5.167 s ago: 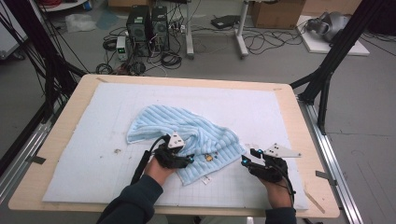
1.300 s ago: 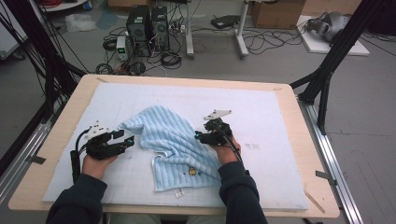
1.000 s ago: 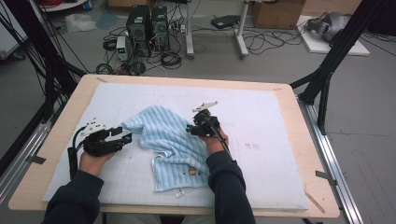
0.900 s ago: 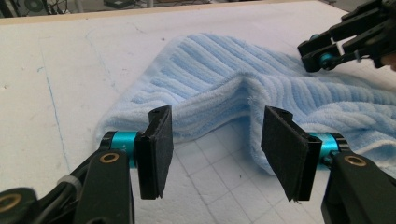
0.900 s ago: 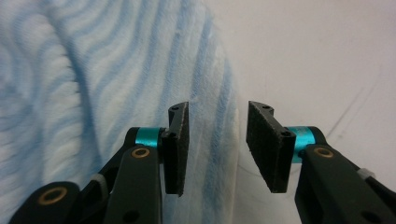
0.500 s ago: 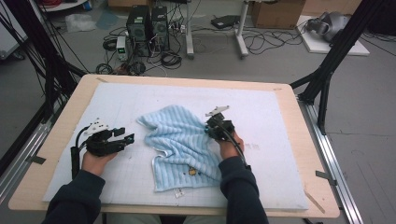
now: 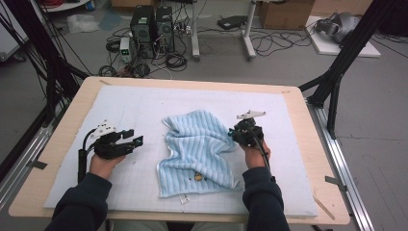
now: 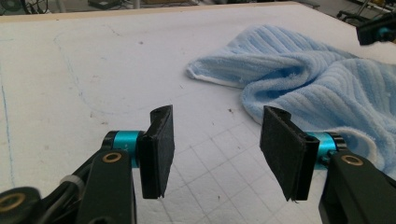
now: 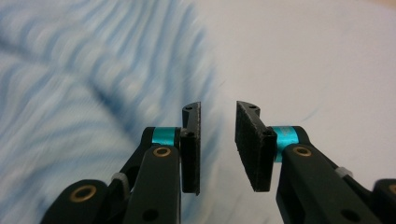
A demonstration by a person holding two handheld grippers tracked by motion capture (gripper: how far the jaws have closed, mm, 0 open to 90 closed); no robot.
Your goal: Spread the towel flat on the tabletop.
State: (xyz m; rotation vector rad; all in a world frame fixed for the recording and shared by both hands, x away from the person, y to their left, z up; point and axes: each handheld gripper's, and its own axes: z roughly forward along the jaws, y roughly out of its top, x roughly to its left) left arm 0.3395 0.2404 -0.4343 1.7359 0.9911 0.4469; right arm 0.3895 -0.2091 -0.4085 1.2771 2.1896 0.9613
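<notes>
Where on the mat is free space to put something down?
Free: the mat beyond the left gripper, left of the towel; also the far right part, past the right gripper. Crowded: the middle, under the towel.

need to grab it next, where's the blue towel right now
In the high view the blue towel lies crumpled at the middle of the white mat, between the two hand-held grippers, its right edge beside the right one.

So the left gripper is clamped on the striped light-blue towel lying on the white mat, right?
Not quite. In the left gripper view, the left gripper has its jaws standing apart with nothing between them, and the striped light-blue towel lies beyond them. The towel does lie on the white mat.
</notes>
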